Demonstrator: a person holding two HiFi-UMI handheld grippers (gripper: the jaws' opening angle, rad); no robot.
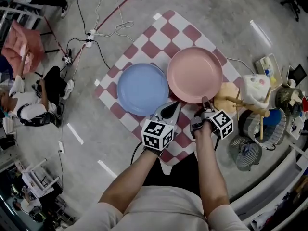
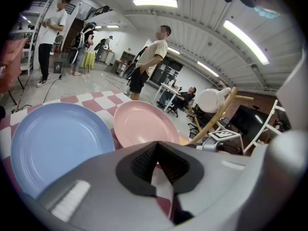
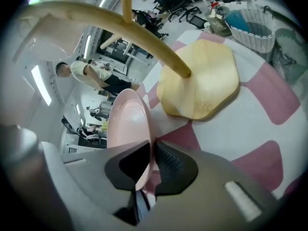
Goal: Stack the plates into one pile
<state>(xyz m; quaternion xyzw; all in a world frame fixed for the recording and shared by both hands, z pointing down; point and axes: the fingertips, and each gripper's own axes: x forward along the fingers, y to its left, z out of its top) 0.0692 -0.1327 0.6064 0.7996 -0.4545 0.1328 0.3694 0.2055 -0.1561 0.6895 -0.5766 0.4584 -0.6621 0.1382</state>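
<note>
Right of the blue plate [image 1: 143, 88], the pink plate [image 1: 195, 74] is pinched at its near rim by the right gripper [image 1: 206, 102], left gripper [image 1: 170, 109] closed empty; so thin an edge hold could slip.

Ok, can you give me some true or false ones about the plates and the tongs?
1. The right tongs pinch the rim of the pink plate. True.
2. The blue plate is stacked on top of the pink plate. False: it lies beside the pink one on the checked cloth.
3. The left tongs hold the blue plate. False: they are shut on nothing, just near it.
4. A wooden stand sits on the cloth close to the pink plate. True.
</note>
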